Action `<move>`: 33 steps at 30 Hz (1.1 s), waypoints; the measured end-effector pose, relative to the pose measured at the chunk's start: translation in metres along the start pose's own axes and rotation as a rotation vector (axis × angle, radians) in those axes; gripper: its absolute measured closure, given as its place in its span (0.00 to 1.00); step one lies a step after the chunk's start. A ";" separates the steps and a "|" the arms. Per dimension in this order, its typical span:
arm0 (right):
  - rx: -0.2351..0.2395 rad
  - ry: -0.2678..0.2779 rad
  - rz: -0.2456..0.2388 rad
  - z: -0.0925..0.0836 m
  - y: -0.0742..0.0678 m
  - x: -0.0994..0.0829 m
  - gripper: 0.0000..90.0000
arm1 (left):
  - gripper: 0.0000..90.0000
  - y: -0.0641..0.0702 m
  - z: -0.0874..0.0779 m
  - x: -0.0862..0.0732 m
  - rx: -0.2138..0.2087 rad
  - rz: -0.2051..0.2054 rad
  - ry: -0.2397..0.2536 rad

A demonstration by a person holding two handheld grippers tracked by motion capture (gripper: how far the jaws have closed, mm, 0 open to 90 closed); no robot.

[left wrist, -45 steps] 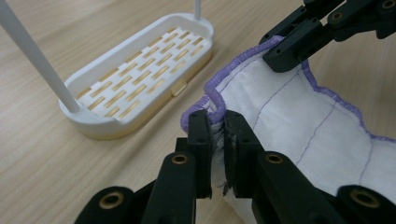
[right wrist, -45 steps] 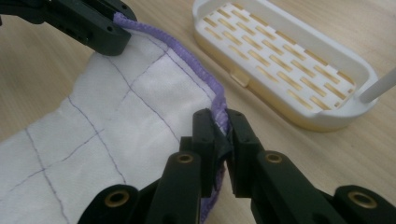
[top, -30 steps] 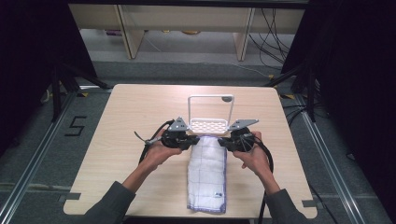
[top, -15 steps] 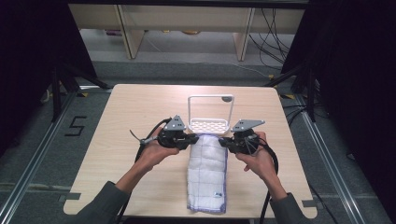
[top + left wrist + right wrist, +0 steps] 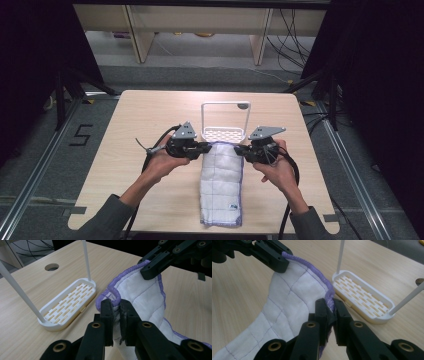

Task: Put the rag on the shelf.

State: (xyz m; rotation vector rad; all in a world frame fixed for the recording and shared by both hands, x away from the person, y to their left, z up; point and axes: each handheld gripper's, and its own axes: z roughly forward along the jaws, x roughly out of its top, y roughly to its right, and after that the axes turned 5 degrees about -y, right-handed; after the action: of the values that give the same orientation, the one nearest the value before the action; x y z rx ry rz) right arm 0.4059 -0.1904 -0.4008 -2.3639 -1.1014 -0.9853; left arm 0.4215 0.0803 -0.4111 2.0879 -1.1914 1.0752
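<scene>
Pale wood tabletop [image 5: 125, 165] stands among dark curtains, with open floor on every side. At its left, the left claw [image 5: 206, 147] is clenched on the near-left corner of the far hem of a white quilted cloth [image 5: 221, 185] with purple edging; in the left gripper view the black pads pinch the bunched hem [image 5: 115, 305]. Between the two claws the hem hangs slack, and the cloth's long body trails back toward the person, lying flat. Just beyond both claws stands a white slotted rack [image 5: 224, 134] with a tall wire hoop. At the right, the right claw [image 5: 241, 150] is clamped on the other corner [image 5: 329, 305].

The step looks like raising the hem to drape it over the hoop; it would go best with both corners lifted level and pulled gently apart, so the edge clears the top bar without tipping the light rack. Room is ample left and right of the claws; only the rack ahead is close.
</scene>
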 end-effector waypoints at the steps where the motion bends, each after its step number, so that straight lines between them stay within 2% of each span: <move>1: -0.008 0.006 0.011 -0.001 -0.002 0.000 0.93 | 0.91 0.001 -0.001 0.001 0.004 0.003 -0.005; 2: -0.019 0.009 0.000 -0.002 -0.002 0.001 0.93 | 0.91 0.001 -0.003 0.002 0.000 0.009 -0.013; 4: -0.016 0.009 -0.005 -0.005 -0.003 0.003 0.93 | 0.91 0.002 -0.005 0.005 0.001 0.010 -0.001; 6: -0.008 0.012 0.005 -0.008 -0.005 0.004 0.93 | 0.91 0.004 -0.007 0.008 -0.003 0.017 -0.006; 8: -0.014 0.025 -0.014 -0.010 -0.004 0.006 0.93 | 0.91 0.005 -0.009 0.010 0.001 0.032 -0.006; 9: -0.010 0.022 -0.005 -0.012 -0.005 0.007 0.93 | 0.91 0.006 -0.011 0.013 0.004 0.037 -0.007; 10: -0.025 0.037 -0.016 -0.014 -0.005 0.009 0.93 | 0.91 0.006 -0.012 0.014 0.004 0.042 0.004; 11: -0.008 0.034 -0.028 -0.015 -0.004 0.010 0.93 | 0.91 0.006 -0.014 0.015 0.012 0.041 -0.001; 12: -0.018 0.042 -0.018 -0.017 -0.005 0.011 0.93 | 0.91 0.007 -0.015 0.017 0.012 0.051 0.006; 13: -0.022 0.058 -0.029 -0.019 -0.005 0.012 0.93 | 0.91 0.008 -0.018 0.020 0.014 0.052 0.003; 14: -0.013 0.054 -0.028 -0.022 -0.005 0.014 0.93 | 0.91 0.007 -0.018 0.021 0.005 0.057 0.011; 16: -0.016 0.064 -0.020 -0.025 -0.007 0.016 0.93 | 0.91 0.008 -0.021 0.025 0.017 0.056 0.012; 17: -0.023 0.072 -0.038 -0.027 -0.005 0.018 0.93 | 0.91 0.008 -0.023 0.029 0.017 0.053 0.015; 19: -0.024 0.078 -0.030 -0.032 -0.006 0.022 0.93 | 0.91 0.009 -0.027 0.035 0.017 0.057 0.025; 22: -0.036 0.100 -0.032 -0.040 -0.005 0.030 0.93 | 0.91 0.010 -0.034 0.048 0.046 0.095 0.040; 25: -0.043 0.115 -0.040 -0.046 -0.004 0.039 0.93 | 0.92 0.011 -0.038 0.060 0.032 0.091 0.060; 27: -0.056 0.138 -0.058 -0.051 -0.001 0.046 0.93 | 0.92 0.011 -0.041 0.068 0.053 0.116 0.057; 30: -0.073 0.168 -0.064 -0.056 0.002 0.055 0.93 | 0.92 0.008 -0.043 0.080 0.068 0.112 0.066; 31: -0.072 0.154 -0.067 -0.059 0.004 0.058 0.93 | 0.92 0.006 -0.044 0.084 0.075 0.116 0.066; 33: -0.077 0.162 -0.045 -0.063 0.006 0.064 0.93 | 0.92 0.002 -0.045 0.090 0.092 0.120 0.067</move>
State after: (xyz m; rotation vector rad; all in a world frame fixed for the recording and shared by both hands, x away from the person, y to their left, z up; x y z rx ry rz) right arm 0.4119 -0.1961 -0.3117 -2.2799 -1.0774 -1.2323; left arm 0.4297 0.0689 -0.3112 2.0531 -1.2702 1.2665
